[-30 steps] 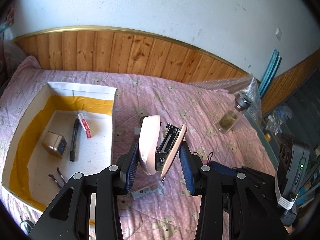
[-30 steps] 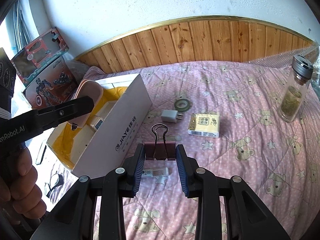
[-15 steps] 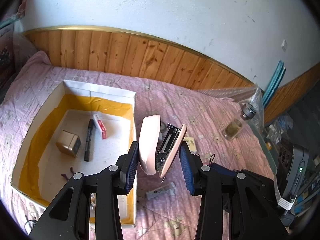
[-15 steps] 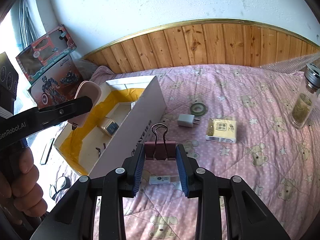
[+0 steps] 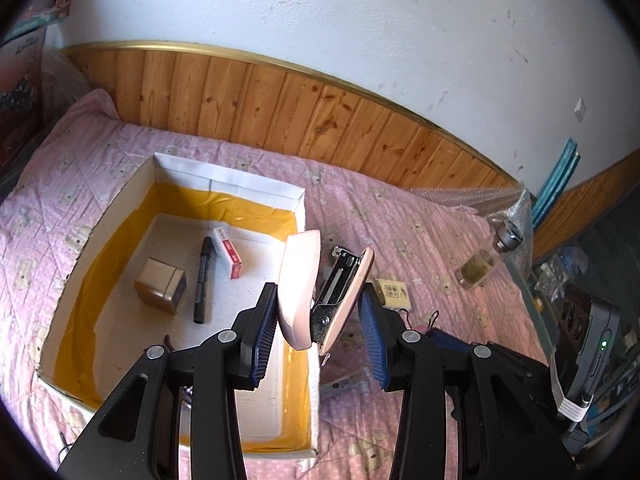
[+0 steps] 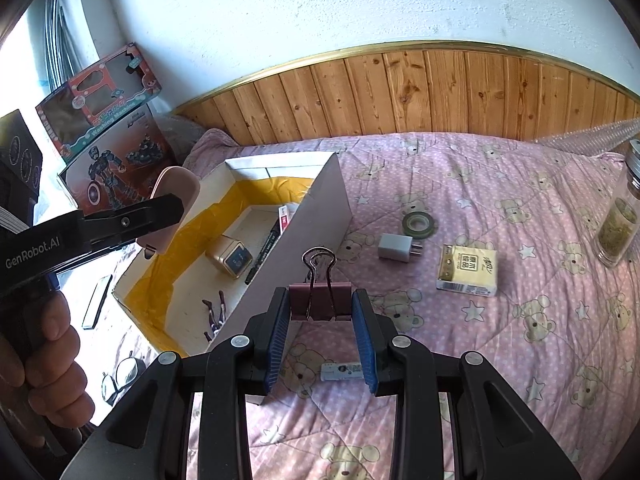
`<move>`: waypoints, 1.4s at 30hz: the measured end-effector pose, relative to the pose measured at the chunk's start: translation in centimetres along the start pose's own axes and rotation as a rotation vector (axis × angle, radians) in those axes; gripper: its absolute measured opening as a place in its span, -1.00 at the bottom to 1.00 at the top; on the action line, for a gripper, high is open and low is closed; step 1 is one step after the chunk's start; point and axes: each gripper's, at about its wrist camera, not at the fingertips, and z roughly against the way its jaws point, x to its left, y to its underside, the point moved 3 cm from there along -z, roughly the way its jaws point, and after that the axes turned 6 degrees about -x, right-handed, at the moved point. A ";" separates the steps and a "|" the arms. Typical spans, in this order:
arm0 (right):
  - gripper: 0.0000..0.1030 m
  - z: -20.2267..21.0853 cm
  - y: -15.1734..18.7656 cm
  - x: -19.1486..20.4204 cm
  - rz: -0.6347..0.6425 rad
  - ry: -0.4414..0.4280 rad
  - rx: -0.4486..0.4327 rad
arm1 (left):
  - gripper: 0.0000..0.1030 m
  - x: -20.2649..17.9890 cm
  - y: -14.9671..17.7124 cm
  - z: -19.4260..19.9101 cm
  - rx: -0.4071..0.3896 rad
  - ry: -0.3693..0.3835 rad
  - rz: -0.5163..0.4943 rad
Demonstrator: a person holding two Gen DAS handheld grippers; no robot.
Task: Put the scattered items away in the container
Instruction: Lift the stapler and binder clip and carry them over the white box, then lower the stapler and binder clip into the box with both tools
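The left gripper (image 5: 320,320) grips a pink stapler (image 5: 301,288), hinged open, above the right wall of the white box (image 5: 224,178) on the bed (image 6: 500,320). The right gripper (image 6: 322,322) clamps a pink binder clip (image 6: 320,296) just right of that box — a charger (image 6: 396,248), tape roll (image 6: 419,224) and tissue pack (image 6: 468,270) lie farther right.

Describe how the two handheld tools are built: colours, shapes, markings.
Both tools, left and right, have matte black angular plastic arms with cut-out slots and round silver rivets at the joints. Each finger carries a ribbed blue pad on its inner face. Seen from the right wrist view, the left tool's side bears white "GenRobot.AI" lettering. No cables or sleeves show.
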 end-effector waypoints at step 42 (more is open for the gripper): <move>-0.36 -4.1 -5.3 4.6 0.007 -0.087 -0.004 | -0.19 5.1 2.8 -4.9 0.253 -0.016 0.136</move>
